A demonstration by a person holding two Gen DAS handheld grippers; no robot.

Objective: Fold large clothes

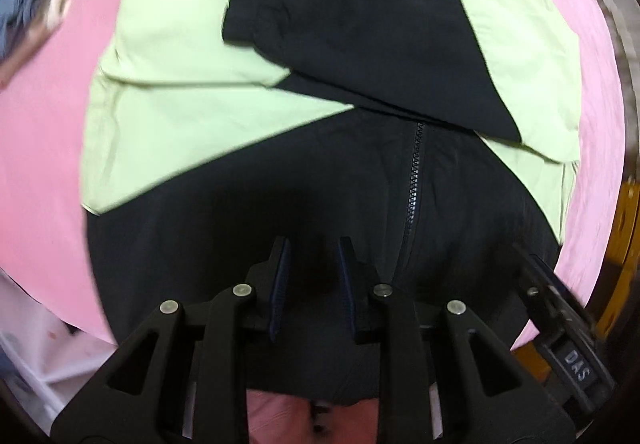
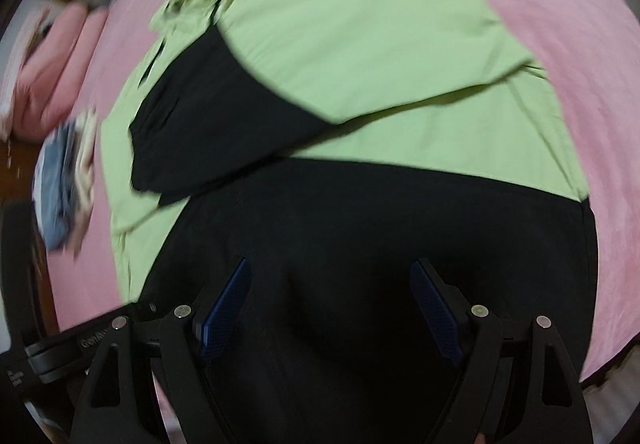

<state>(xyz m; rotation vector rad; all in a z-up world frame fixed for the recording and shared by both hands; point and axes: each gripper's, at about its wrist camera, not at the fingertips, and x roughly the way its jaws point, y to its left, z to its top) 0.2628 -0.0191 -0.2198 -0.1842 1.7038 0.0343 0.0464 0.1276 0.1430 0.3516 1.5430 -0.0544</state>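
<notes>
Jacket, lime and black, lies spread on a pink bed, one sleeve already crossed over. Left tongs hang narrowly parted, empty; right tongs gape wide (also empty). Thin, slippery shell: best pinched at the near hem.

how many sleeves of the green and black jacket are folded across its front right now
2. One sleeve lies across the chest of the jacket on the pink sheet, dark cuff leftward; another sleeve crosses it. Overlap may hide parts.
</notes>
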